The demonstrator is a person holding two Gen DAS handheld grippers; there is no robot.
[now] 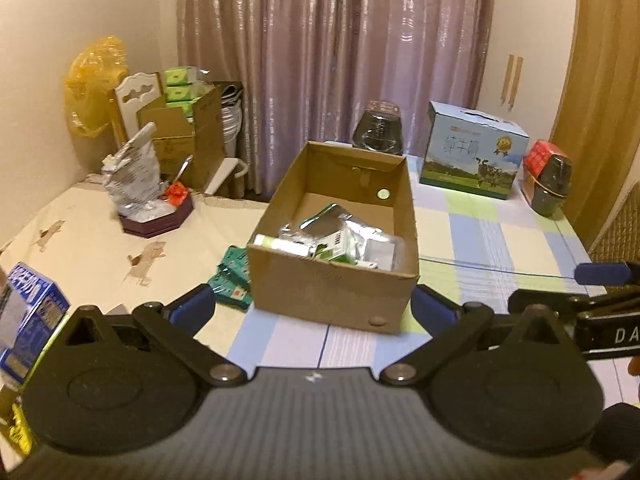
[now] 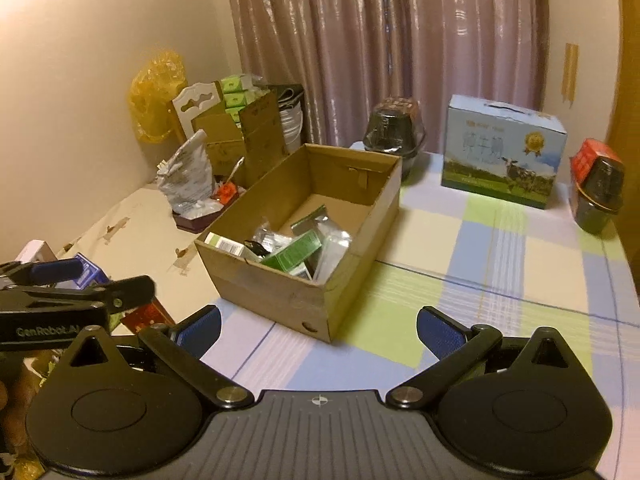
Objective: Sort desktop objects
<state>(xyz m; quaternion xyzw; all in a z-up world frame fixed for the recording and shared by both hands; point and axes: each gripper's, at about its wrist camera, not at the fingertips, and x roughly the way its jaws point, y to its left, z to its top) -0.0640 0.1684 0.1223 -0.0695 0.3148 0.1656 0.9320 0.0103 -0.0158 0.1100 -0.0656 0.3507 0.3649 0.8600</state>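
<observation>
Hovering before the cardboard box [image 1: 332,240], the left hand-held gripper [image 1: 314,308] and right hand-held gripper [image 2: 318,330] gape wide, empty. Green packets [image 1: 232,280] lie touching the box's left wall; reaching there risks nudging the box.

Brown corrugated cardboard box [image 1: 332,280], matt, slightly scuffed; shiny silver foil pouches [image 1: 348,236] and a glossy green printed carton [image 2: 294,256] are seen inside. Counter is covered by a checked woven cloth [image 2: 500,248], matt; a cream printed cloth [image 1: 100,240] is laid alongside. Left gripper [image 1: 312,312] and right gripper [image 2: 318,330] are made of matt black plastic, with blue ribbed rubbery pads [image 2: 440,336] and bright metal pivot screws [image 1: 224,370]. Curtain [image 1: 332,52] is a satin-sheen fabric. Milk carton [image 1: 472,152] is glossy printed cardboard. Crinkled yellow plastic bag [image 1: 94,80], translucent.
</observation>
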